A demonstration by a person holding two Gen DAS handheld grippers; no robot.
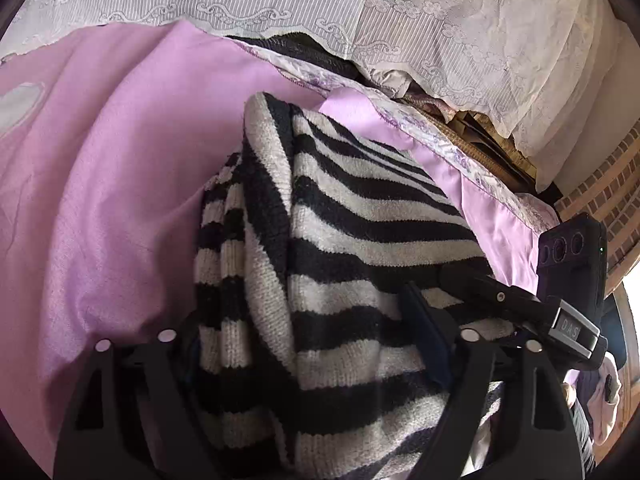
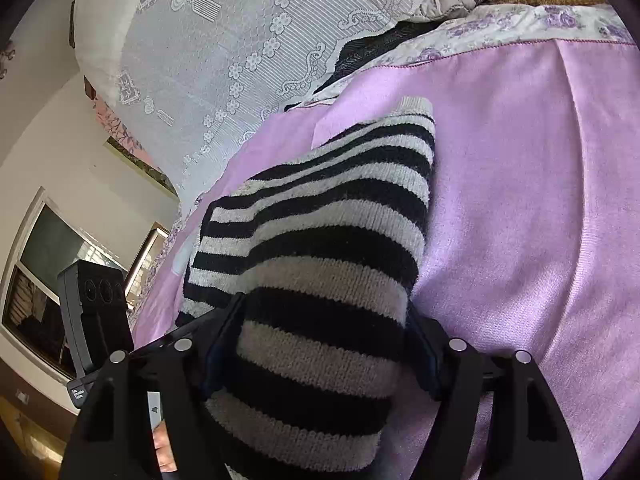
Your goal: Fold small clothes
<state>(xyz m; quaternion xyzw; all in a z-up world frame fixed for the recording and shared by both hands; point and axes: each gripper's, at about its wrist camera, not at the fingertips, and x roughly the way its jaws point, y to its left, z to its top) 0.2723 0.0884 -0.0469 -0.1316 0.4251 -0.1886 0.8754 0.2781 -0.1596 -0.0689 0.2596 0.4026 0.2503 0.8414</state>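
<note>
Striped knit garment (image 1: 344, 264), black/white, is lying bunched on the pink bedspread (image 1: 100, 200), towards the bedspread's floral-trimmed far edge, w/ the lace cover (image 1: 280, 4) hanging behind. Fold is partway by the look of it: sides seem doubled in, sleeve-like strip lying along one side, so the piece is reading as a narrow long bundle, not yet a flat compact stack; prob. still left is bringing the near end over to the far end and smoothing. Left gripper (image 1: 316, 344) is sitting over the near end w/ the knit bulging up between its jaws; jaws standing fairly wide, both blue pads (image 1: 420, 320) right against the fabric, so it's clamping a thick bunch of it. Right gripper (image 2: 320, 352) is doing the same on the other part of the near end: jaws wide-ish, thick striped roll filling the gap, pads (image 2: 224, 340) pressing its sides, gripped not loose. Each wrist view is catching the other gripper's body beside it, so the two are working close, side by side.
</note>
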